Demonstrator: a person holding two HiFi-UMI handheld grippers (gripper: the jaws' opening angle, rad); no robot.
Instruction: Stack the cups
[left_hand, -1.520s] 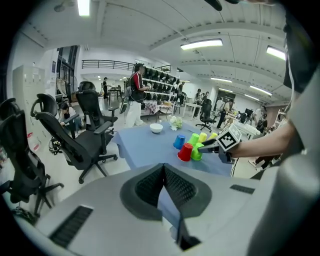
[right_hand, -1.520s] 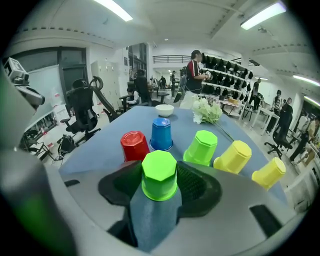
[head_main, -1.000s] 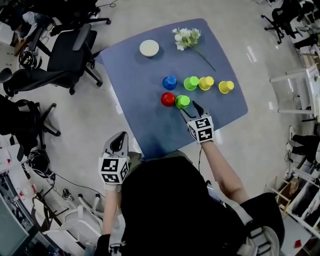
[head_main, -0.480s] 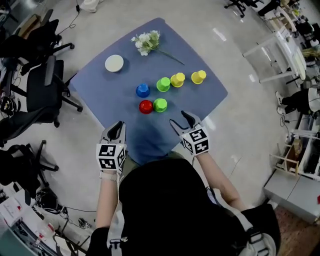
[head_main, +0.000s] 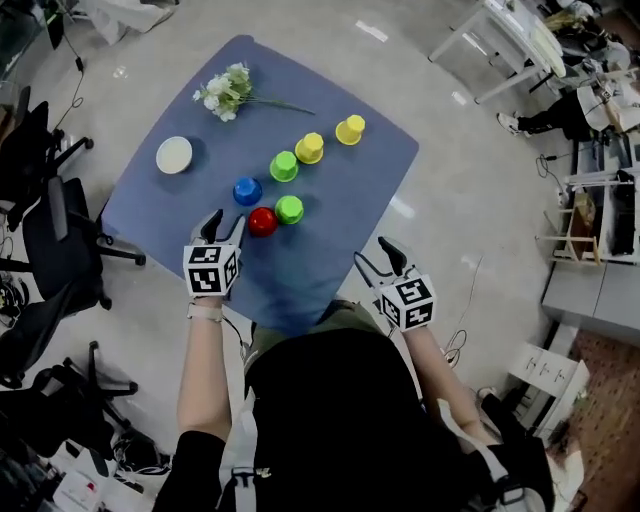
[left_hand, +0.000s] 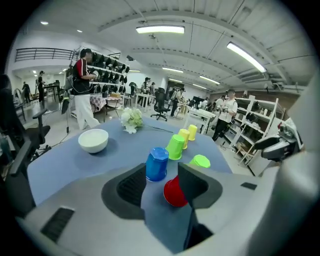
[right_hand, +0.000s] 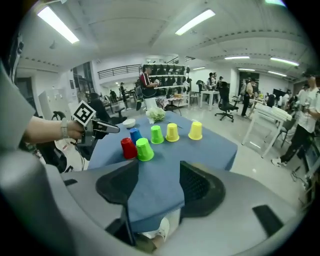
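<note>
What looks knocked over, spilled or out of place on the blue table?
Nothing stands out. All six cups stand upside down, none tipped or stacked, and the bowl sits upright. Only the flowers lie loose on the table, with no vase.

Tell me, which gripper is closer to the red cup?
Left. The left gripper sits right beside the red cup, jaws opening with nothing between them; the right gripper hangs back near the table edge.

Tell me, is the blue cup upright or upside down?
Upside down: the blue cup stands with its closed base facing up and no opening showing.
</note>
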